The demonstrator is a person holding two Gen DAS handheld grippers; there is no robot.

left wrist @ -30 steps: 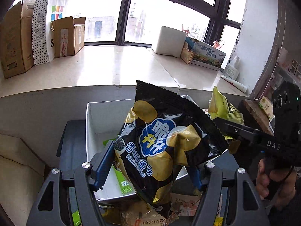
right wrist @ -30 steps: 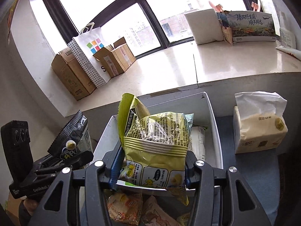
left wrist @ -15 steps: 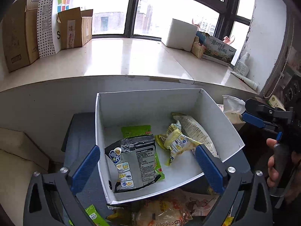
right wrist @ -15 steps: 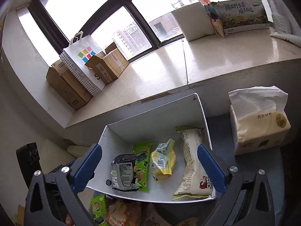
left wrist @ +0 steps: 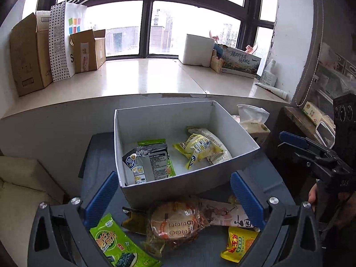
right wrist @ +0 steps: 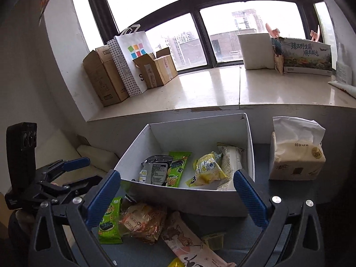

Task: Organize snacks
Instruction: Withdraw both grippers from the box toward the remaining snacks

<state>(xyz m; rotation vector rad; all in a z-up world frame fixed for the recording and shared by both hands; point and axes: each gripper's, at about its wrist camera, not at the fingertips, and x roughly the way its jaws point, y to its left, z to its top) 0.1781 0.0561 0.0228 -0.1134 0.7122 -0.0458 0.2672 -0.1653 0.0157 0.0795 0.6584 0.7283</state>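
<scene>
A white box (left wrist: 184,184) stands on the grey tabletop. Inside it lie a black chip bag (left wrist: 146,164), a green seaweed pack (left wrist: 170,169), a yellow snack bag (left wrist: 200,149) and a long white bag (left wrist: 217,141). My left gripper (left wrist: 173,178) is open just in front of the box's near wall, nothing between its blue pads. My right gripper (right wrist: 176,175) is open too, empty, before the same wall (right wrist: 187,198). Under both lie loose snacks: a green pack (left wrist: 115,242), a wrapped pastry (left wrist: 178,224), a pink-white pack (right wrist: 193,244) and a yellow packet (left wrist: 240,242).
A tissue pack (right wrist: 296,155) stands right of the box. Behind runs a pale window sill (left wrist: 144,77) with cardboard boxes (left wrist: 26,53), a dotted paper bag (left wrist: 64,37) and a white block (left wrist: 197,49). A hand (left wrist: 311,195) grips the right tool.
Both grippers went from shut on bags to open. The black chip bag and the yellow bag now lie in the box. Both grippers pulled back from the box.
</scene>
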